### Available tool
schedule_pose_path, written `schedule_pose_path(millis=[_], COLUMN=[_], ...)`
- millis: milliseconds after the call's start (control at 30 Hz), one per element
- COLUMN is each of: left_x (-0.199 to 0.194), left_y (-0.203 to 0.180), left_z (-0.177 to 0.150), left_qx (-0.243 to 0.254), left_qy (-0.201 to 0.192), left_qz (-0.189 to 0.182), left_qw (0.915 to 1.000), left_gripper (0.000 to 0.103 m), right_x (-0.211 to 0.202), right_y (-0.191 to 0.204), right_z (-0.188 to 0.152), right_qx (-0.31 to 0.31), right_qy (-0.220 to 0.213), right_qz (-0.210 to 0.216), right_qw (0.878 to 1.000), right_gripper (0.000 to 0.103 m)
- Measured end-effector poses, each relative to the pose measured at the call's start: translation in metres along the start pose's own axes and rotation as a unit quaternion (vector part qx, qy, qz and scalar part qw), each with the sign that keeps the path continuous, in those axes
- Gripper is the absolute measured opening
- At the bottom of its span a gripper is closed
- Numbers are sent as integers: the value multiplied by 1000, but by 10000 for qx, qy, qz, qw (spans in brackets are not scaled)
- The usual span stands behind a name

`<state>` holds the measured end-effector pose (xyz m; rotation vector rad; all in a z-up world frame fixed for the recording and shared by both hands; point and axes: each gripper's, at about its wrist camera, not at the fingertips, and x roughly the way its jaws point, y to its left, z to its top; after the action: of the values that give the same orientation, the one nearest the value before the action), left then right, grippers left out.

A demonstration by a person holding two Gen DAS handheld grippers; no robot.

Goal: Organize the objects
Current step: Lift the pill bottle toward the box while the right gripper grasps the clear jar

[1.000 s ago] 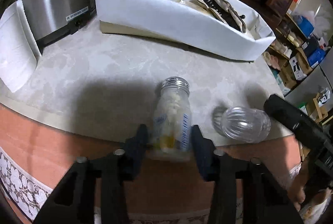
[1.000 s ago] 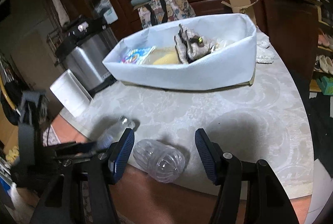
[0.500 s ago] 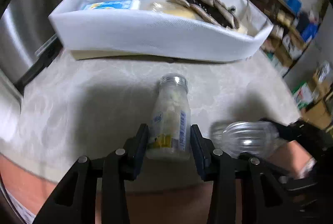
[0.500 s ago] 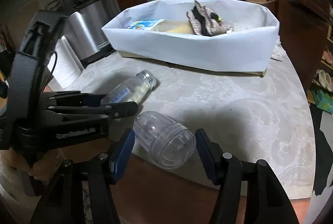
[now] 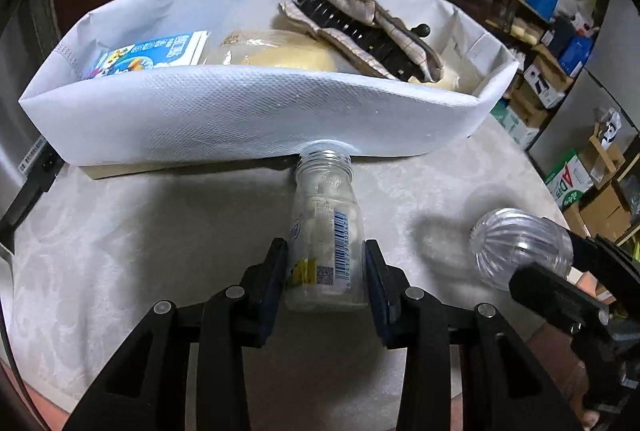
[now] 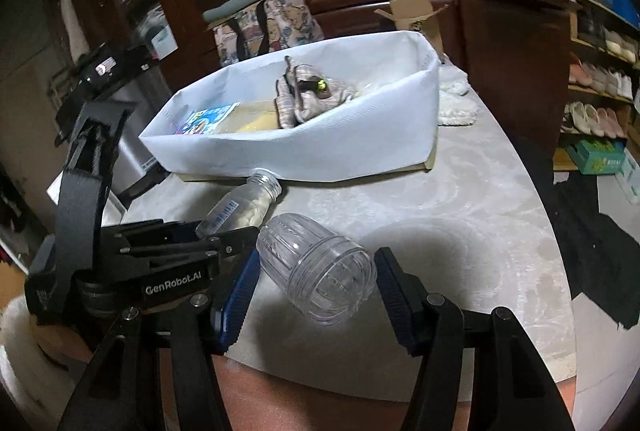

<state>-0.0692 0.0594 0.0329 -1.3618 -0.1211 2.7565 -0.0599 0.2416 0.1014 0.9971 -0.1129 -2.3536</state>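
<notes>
Pale marbled bench (image 5: 120,231), white fabric bin (image 5: 240,111) at the back. My left claw (image 5: 325,273) is closing on the capless pill bottle (image 5: 326,231), pads against its sides, mouth touching the bin wall. My right claw (image 6: 316,279) brackets the clear ribbed jar (image 6: 320,273); I can't tell whether it's grasped.

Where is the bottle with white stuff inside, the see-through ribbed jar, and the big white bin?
Bottle (image 5: 326,243): left wrist view, on its barcode label.
Ribbed jar (image 6: 320,269): right wrist view, on its clear ribbed side.
White bin (image 5: 248,119): left wrist view, on its near outside wall.
</notes>
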Motion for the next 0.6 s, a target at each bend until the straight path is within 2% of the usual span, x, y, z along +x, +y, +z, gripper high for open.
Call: schedule_pose_path(millis=[100,267,333,600], left_x=[-6,-20,-33,-54], left_y=[0,12,13,13], left_z=[-8,-13,-15,-9], left_qx=[139,-65,-1,215], left_qy=[-88,-162,-439,-955], left_qz=[-90,-613,-534,-648], left_qw=[9998,9980,9976,9931], left_gripper=[37,38,38,38], right_x=[3,-1,-4,-9], right_y=[-1,-1,-1,2], right_z=[2,4,5,6], right_qx=[44,50,36,12], right_qy=[27,-119,-227,-411], right_qz=[-47,-40,-19,50], right_qw=[10000,9999,9997,9991], right_gripper=[58,58,58,58])
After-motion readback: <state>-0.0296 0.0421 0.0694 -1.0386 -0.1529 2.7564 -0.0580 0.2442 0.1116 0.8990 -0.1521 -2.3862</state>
